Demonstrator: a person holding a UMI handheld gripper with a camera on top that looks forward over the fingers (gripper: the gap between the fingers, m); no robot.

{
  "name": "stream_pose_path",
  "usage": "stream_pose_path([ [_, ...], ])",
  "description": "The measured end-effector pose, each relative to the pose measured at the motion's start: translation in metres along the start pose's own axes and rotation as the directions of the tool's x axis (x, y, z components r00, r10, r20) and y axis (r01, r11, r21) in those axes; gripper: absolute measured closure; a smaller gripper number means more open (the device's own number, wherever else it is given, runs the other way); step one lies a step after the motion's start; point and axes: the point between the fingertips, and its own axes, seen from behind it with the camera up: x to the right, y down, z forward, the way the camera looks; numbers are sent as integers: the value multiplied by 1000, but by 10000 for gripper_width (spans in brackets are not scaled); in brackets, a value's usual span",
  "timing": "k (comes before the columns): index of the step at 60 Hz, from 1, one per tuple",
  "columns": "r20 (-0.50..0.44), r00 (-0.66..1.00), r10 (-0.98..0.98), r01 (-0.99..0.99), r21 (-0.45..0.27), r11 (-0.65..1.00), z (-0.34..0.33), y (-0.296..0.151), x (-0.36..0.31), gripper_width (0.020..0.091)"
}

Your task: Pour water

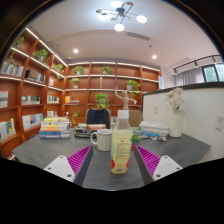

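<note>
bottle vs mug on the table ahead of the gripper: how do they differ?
The bottle is tall and narrow with a yellow-green label; the mug is short, squat and white. The bottle stands between the gripper's open fingers, with gaps on both sides; the mug sits just behind it, partly hidden. The bottle carries a pale cap; the mug is open-topped. Both stand upright on the grey table.
</note>
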Motion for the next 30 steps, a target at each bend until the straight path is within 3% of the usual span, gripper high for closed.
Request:
stream_pose_path([
  [12,31,1000,-7,8,-25,1000,47,13,10,252],
  [26,-8,1000,-4,4,-57,998,95,27,26,250],
  [30,12,1000,11,-10,-80,997,104,38,24,303],
])
